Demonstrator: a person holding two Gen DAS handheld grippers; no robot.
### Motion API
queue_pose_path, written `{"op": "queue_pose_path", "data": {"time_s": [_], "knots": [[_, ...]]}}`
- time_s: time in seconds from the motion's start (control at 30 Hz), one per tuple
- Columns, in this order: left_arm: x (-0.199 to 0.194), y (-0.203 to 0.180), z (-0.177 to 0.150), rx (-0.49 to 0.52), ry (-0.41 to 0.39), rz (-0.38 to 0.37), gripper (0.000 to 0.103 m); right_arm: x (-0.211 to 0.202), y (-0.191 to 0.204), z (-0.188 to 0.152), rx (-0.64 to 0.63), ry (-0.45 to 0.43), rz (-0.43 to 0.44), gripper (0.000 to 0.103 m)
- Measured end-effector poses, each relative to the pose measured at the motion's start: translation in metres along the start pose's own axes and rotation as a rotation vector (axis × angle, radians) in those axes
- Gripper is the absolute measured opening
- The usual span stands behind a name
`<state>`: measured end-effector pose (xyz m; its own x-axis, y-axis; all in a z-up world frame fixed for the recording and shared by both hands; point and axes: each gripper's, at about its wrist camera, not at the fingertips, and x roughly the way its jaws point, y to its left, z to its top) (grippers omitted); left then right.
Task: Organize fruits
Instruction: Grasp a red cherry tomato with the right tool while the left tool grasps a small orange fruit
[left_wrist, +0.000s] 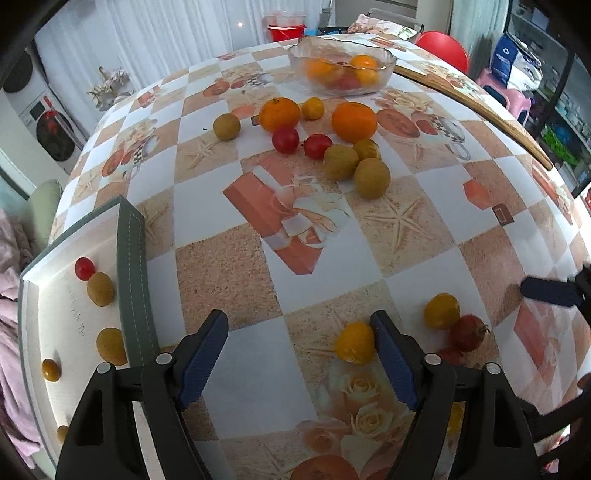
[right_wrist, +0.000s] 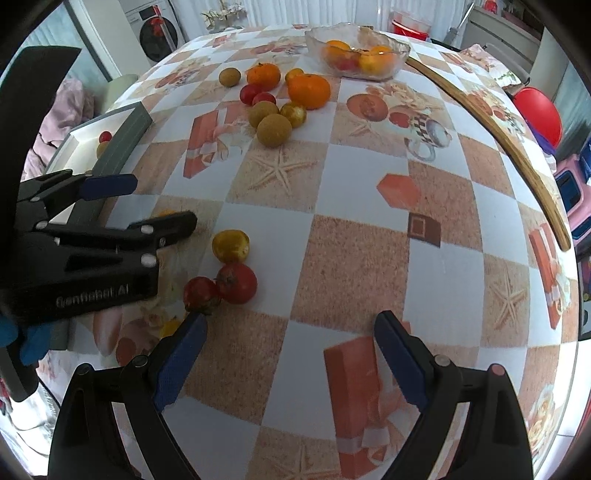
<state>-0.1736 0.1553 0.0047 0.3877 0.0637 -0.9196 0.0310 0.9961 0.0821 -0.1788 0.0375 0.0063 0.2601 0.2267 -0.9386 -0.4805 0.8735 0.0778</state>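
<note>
We see a glossy, smooth printed tablecloth (left_wrist: 406, 266) over the table, a clear ribbed glass bowl (left_wrist: 341, 62), and a white tray with a matt grey-green stitched rim (left_wrist: 135, 280). The round orange and red fruits (left_wrist: 354, 121) look smooth-skinned; both grippers' blue finger pads (right_wrist: 177, 360) are ridged against matt black plastic.

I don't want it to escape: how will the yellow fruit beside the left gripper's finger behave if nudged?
The yellow fruit looks round and smooth, so it would probably roll on the flat tablecloth. It sits outside the left gripper, against one finger, so closing may push it away. Its glossy skin may slip.
</note>
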Motion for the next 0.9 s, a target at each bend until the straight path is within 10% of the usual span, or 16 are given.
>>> {"op": "queue_pose_path", "data": {"time_s": [0.23, 0.53, 0.9], "knots": [[-0.002, 0.003, -0.002, -0.018, 0.012, -0.028, 0.067, 0.003, 0.002, 0.011, -0.033, -0.024, -0.009, 0.087], [-0.005, -0.002, -0.001, -0.025, 0.02, -0.078, 0.037, 0.003, 0.006, 0.026, -0.061, -0.015, 0.056, 0.024], [-0.003, 0.008, 0.001, -0.113, 0.022, -0.13, 0.031, 0.002, -0.021, 0.024, 0.096, 0.022, 0.127, 0.024]]}}
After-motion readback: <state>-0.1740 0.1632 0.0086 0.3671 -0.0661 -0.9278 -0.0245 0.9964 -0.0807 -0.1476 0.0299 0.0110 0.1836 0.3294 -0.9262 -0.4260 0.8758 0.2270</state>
